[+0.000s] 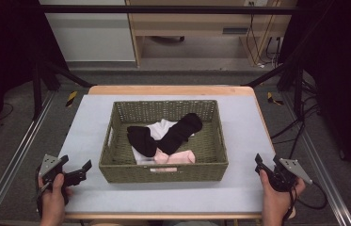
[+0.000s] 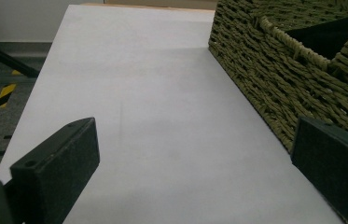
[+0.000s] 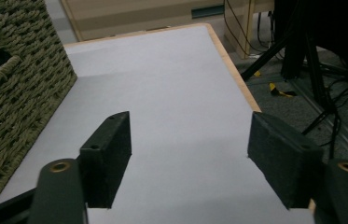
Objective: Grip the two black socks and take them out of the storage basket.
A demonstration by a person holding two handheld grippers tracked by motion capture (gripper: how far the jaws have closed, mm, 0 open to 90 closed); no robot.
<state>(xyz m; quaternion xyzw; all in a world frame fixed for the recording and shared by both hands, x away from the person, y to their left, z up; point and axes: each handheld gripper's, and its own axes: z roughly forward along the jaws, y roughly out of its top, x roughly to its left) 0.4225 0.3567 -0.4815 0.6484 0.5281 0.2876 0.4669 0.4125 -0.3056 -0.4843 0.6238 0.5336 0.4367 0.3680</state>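
Observation:
A woven olive basket [image 1: 163, 172] stands in the middle of the grey table mat [image 1: 243, 136]. Inside lie a long black sock [image 1: 180, 132], a bunched black sock [image 1: 141, 140], a white sock [image 1: 160, 128] and a pink sock [image 1: 175, 157]. My left gripper [image 1: 75, 175] rests at the table's near left corner, open and holding nothing, with the basket wall [image 2: 274, 79] to its right. My right gripper [image 1: 263, 168] sits at the near right corner, open with nothing between its jaws; the basket's side [image 3: 8, 102] is to its left.
The wooden table edge [image 3: 237, 74] runs close along the right of the mat. Black frame legs and cables [image 1: 300, 89] stand on the floor to the right. A yellow-black floor marker [image 1: 71, 98] lies left of the table. Bare mat lies on both sides of the basket.

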